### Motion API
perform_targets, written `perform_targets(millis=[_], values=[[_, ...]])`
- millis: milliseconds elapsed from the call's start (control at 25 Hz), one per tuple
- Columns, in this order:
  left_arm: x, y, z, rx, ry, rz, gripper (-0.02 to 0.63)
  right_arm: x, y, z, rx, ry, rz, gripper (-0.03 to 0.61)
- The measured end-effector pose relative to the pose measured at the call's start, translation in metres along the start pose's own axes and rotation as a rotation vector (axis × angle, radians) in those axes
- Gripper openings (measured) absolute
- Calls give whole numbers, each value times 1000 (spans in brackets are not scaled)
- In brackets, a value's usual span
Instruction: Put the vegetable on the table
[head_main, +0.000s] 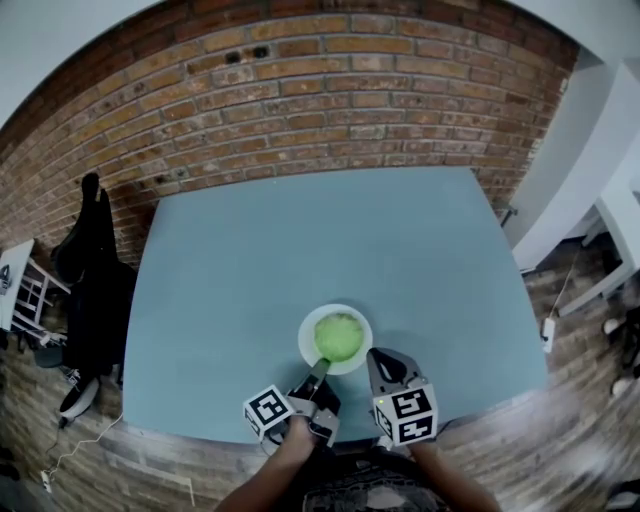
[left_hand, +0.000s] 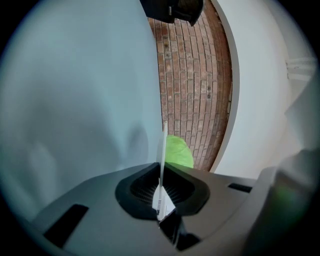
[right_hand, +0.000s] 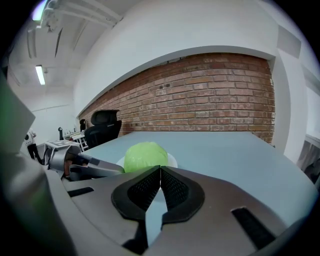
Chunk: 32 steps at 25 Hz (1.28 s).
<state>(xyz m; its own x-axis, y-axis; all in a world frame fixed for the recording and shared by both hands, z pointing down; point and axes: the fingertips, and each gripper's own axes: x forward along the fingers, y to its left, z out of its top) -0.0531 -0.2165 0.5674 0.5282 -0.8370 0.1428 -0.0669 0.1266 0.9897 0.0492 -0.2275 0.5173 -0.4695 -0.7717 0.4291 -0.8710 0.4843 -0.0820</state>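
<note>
The left gripper (head_main: 320, 368) is closed narrow on the near rim of a white plate (head_main: 306, 330). In the left gripper view its ribbed pads (left_hand: 145, 187) pinch the thin rim of the plate (left_hand: 163, 145), which shows edge-on between them. This gripper (left_hand: 162, 169) is rolled onto its side, so the bench (left_hand: 75, 100) fills the left of that view. The right gripper (head_main: 380, 358) sits just right of the left one, at the near right edge of the plate. Its jaws are together, tip against tip, with nothing between them, as the right gripper view shows (right_hand: 160, 170). I cannot tell whether it touches the plate.

A round, pale green vegetable (head_main: 338, 336) sits in the middle of the plate and covers most of it. It lies just beyond the left gripper's pads (left_hand: 177, 152). From the right gripper it shows straight ahead (right_hand: 145, 156), with the plate's rim (right_hand: 173, 160) peeping out beside it and the left gripper (right_hand: 107, 170) reaching in from the left.

The plate is over the near middle of the blue-grey bench (head_main: 300, 240). Whether it rests on the bench or hangs just above it I cannot tell. A brick wall (head_main: 300, 90) runs along the far side. A black chair (head_main: 90, 260) stands off the bench's left edge.
</note>
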Motion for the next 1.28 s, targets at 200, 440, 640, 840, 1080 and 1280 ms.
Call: perform_targets(millis=[200,440,640,840,1080,1280], values=[[7,13,-2,-10,-17,41,15,2,-9,-10,-6,29,27,8],[14,23,-5,0,-22,77,17,0,-16,-19,8,40,44,8],[24,30,-10,6,-12,94,18,1,-24,-21,24,40,43,9],[34,32,-16,8,4,111,20,-1,-30,-24,32,39,38,9],[41,34,-19,15,22,121,23,-5,-37,-31,53,44,24,8],[41,35,-18,10,32,147,23,-7,-40,-35,62,52,16,9]])
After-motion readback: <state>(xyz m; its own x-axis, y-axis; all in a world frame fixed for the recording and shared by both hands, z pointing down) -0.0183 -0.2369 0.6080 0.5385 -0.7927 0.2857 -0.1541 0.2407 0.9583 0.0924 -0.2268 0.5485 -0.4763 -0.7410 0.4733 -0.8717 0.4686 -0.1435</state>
